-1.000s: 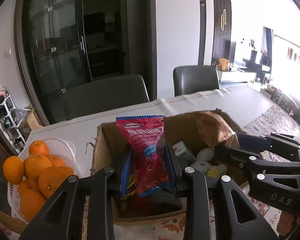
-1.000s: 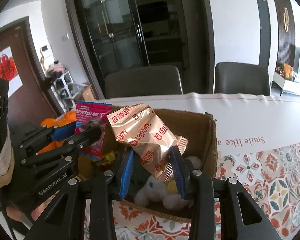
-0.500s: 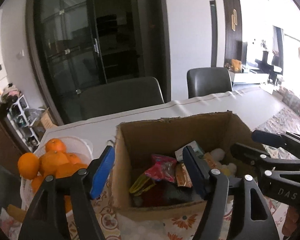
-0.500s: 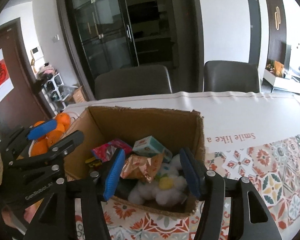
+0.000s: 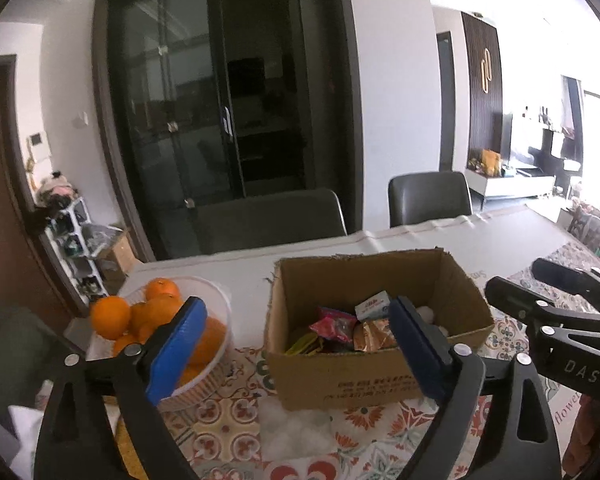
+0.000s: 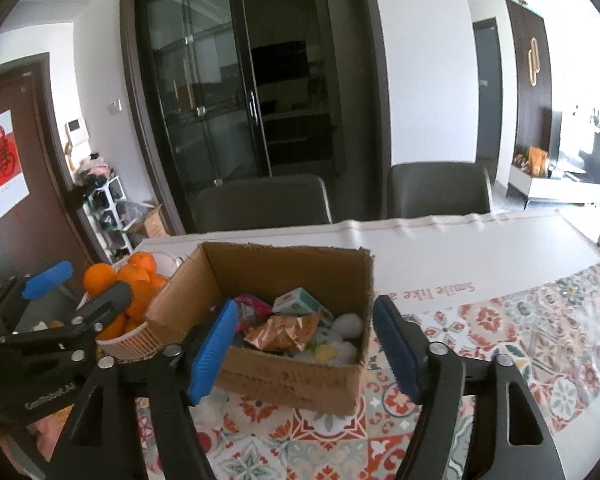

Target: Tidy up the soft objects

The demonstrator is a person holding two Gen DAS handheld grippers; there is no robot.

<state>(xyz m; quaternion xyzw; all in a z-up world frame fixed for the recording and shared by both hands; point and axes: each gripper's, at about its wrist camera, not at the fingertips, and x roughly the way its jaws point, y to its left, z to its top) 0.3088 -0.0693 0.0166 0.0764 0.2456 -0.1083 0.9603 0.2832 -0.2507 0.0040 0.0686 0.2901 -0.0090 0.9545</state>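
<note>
Left claw (image 5: 296,332): spread wide and empty, hanging above the near edge of the box (image 5: 340,380); keep it that way while you clear the rim
Right claw (image 6: 304,340): also spread and empty, over the box's near wall; its blue pads (image 6: 214,348) frame the contents
Box: open on the patterned cloth (image 6: 520,340), holding the soft things: pink packet (image 5: 336,324) at 9 o'clock inside, gold packet (image 6: 282,330) at the centre, small carton (image 6: 298,300) at 12, white plush (image 6: 346,326) at 3
Step, as I judge it: both drops look done, so draw back straight, not sideways, lest a finger catch the cardboard
Oranges (image 5: 140,312): basket just beside the box at 9 o'clock; swing your left claw away from it
Loose item: a white puff (image 5: 296,432) lies on the cloth at 6 o'clock of the box; likely your next pick, so pinch it gently
</note>
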